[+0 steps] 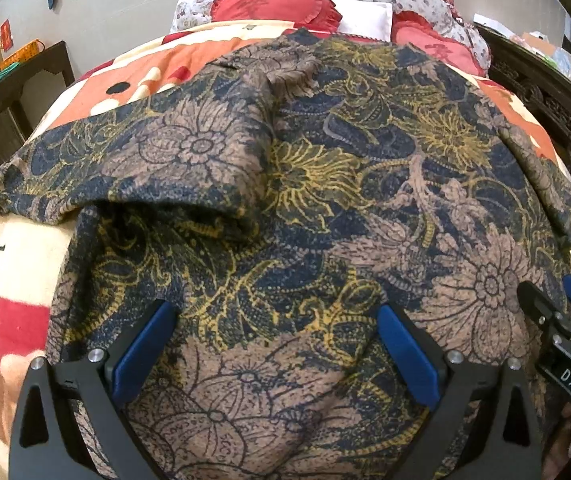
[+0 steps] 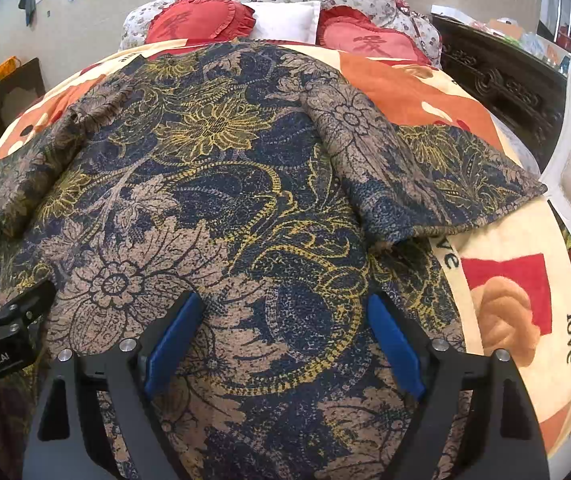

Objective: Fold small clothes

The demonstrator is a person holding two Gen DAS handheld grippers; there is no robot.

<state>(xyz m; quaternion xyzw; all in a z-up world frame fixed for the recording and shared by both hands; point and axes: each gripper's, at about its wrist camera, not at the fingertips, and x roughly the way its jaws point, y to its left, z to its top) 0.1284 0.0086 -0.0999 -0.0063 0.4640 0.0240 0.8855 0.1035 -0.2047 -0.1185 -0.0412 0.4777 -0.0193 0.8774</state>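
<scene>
A floral shirt (image 1: pixel 305 184) in navy, tan and yellow lies spread flat on the bed, both short sleeves out to the sides; it also fills the right wrist view (image 2: pixel 225 200). My left gripper (image 1: pixel 277 312) is open, its blue pads wide apart above the shirt's near left part, holding nothing. My right gripper (image 2: pixel 285 304) is open too, above the shirt's near right part. Each gripper shows at the edge of the other's view: the right gripper (image 1: pixel 557 300) and the left gripper (image 2: pixel 5 292).
The shirt lies on a cream, orange and red blanket (image 2: pixel 505 240) printed with "love". Red heart pillows (image 2: pixel 201 20) and a white pillow (image 2: pixel 289 20) sit at the head. A dark wooden table (image 1: pixel 17 92) stands left, a dark carved cabinet (image 2: pixel 497 80) right.
</scene>
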